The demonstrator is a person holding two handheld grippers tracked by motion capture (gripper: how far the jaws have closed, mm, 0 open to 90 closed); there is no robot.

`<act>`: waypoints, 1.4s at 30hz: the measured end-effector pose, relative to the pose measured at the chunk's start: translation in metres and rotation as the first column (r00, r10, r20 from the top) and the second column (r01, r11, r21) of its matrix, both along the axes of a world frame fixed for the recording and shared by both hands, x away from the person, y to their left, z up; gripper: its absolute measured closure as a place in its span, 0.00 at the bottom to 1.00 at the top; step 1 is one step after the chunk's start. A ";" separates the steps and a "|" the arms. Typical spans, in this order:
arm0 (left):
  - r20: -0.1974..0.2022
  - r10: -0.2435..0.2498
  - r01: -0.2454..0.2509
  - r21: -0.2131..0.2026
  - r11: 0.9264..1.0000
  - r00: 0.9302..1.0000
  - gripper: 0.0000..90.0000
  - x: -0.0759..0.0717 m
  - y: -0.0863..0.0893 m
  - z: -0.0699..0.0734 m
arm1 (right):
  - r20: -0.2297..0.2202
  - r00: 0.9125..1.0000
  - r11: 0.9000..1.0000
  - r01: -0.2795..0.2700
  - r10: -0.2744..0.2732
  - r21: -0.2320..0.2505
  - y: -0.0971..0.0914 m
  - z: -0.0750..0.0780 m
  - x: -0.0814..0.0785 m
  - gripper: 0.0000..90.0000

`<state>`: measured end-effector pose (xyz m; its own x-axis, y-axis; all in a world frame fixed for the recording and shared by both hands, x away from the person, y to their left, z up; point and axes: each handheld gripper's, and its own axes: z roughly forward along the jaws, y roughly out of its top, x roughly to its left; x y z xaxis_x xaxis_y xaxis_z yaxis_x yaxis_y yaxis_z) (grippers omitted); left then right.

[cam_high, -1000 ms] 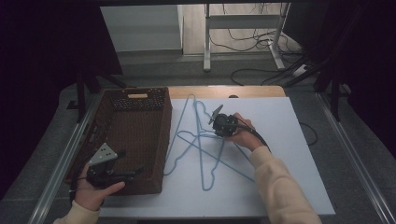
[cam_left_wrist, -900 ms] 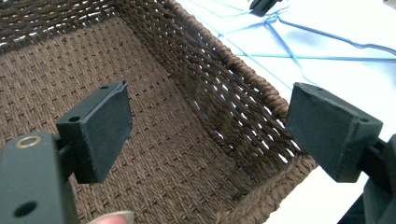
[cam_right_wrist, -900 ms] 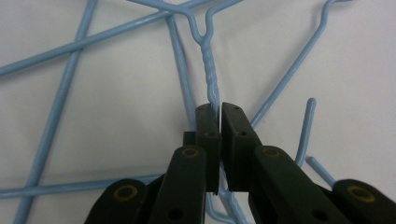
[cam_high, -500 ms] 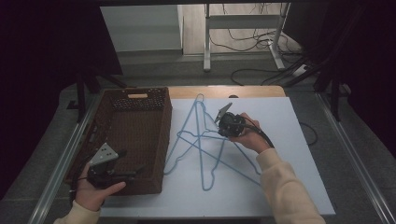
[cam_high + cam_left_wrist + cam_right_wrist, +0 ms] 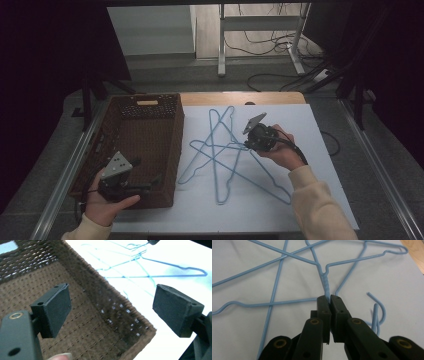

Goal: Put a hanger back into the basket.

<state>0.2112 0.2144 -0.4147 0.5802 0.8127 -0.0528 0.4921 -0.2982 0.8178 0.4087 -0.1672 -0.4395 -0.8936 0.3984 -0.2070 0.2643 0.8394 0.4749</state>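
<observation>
jaws clamped on blue hanger [image 5: 326,282] neck

no readable text, labels or numbers

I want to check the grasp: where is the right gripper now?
In the high view the right gripper is right of the wicker basket, over the white mat, shut on a blue hanger at its twisted neck.

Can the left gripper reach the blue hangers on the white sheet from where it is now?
Probably not directly. The left gripper sits open at the near corner of the wicker basket, whose right wall stands between it and the blue hangers. It would have to lift over that wall first.
</observation>
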 end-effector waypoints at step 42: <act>-0.281 -0.243 0.264 0.038 0.964 0.928 0.41 0.079 -0.171 -0.071 | -0.025 1.000 1.000 0.004 -0.004 0.031 -0.053 0.003 -0.058 0.97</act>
<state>0.2904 0.0432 -0.4855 0.7396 0.6478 -0.1827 0.5919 -0.4969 0.6346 0.3502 -0.2199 -0.4362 -0.8968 0.4079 -0.1716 0.2799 0.8232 0.4940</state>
